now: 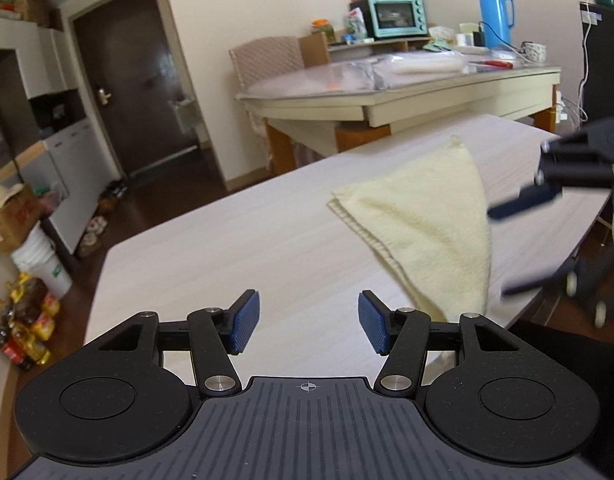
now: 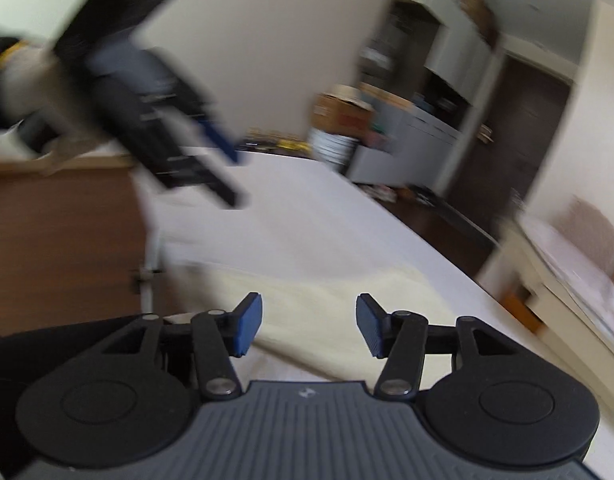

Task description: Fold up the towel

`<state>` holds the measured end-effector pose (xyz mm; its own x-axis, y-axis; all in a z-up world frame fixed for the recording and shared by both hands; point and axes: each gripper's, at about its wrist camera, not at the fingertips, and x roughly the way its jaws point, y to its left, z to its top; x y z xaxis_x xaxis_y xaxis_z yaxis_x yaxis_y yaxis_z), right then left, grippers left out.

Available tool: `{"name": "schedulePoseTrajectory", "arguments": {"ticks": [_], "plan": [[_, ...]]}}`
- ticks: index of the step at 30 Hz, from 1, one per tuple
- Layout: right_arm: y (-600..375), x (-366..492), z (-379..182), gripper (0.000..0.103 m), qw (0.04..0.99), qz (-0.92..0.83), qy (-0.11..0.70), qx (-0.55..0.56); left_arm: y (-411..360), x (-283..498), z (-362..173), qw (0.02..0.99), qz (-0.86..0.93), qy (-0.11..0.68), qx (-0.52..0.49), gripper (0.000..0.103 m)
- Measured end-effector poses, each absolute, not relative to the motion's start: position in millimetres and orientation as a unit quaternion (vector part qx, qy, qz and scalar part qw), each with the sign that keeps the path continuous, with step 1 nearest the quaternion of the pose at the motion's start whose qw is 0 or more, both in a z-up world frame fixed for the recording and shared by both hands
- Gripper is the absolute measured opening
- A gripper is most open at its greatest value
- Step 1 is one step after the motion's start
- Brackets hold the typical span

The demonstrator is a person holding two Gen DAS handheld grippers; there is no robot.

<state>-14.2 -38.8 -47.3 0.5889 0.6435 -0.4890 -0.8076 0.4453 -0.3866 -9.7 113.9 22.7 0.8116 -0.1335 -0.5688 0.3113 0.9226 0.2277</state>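
Note:
A pale yellow towel point(image 1: 427, 224) lies folded on the white table point(image 1: 227, 248), to the right in the left wrist view. My left gripper point(image 1: 309, 326) is open and empty above the table, left of the towel's near corner. My right gripper point(image 2: 309, 326) is open and empty just above the towel point(image 2: 327, 300); the right wrist view is motion-blurred. The right gripper also shows in the left wrist view point(image 1: 523, 240) beside the towel's right edge. The left gripper shows blurred in the right wrist view point(image 2: 223, 164).
A cream table point(image 1: 407, 96) with a teal oven point(image 1: 399, 16) and blue thermos point(image 1: 493, 14) stands behind. A dark door point(image 1: 135, 92), cabinets, a white bucket point(image 1: 43, 264) and bottles point(image 1: 23, 324) are at left. A wooden cabinet point(image 2: 63, 240) is beside the table.

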Motion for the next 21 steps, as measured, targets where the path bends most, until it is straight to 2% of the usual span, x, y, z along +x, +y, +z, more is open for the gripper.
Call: {"name": "schedulePoseTrajectory", "arguments": {"ticks": [4,7,13,15,18,21], "plan": [[-8,-20,-62,0.054,0.827,0.432,0.14,-0.332,119,-19,26,0.941,-0.122,0.276,0.151,0.064],[5,-22,-68,0.048,0.818,0.432,0.142,-0.352,124,-24,26,0.944,-0.122,0.271,0.145,0.065],[10,-29,-72,0.027,0.799,0.443,0.151,-0.377,128,-28,23,0.947,-0.119,0.268,0.133,0.066],[6,-38,-74,0.013,0.796,0.446,0.138,-0.385,128,-29,22,0.947,-0.121,0.268,0.132,0.066],[-10,-42,-67,0.008,0.788,0.471,0.152,-0.366,121,-29,22,0.944,-0.136,0.267,0.138,0.066],[-33,-46,-50,0.008,0.779,0.506,0.178,-0.324,111,-23,23,0.94,-0.154,0.263,0.152,0.069]]}}
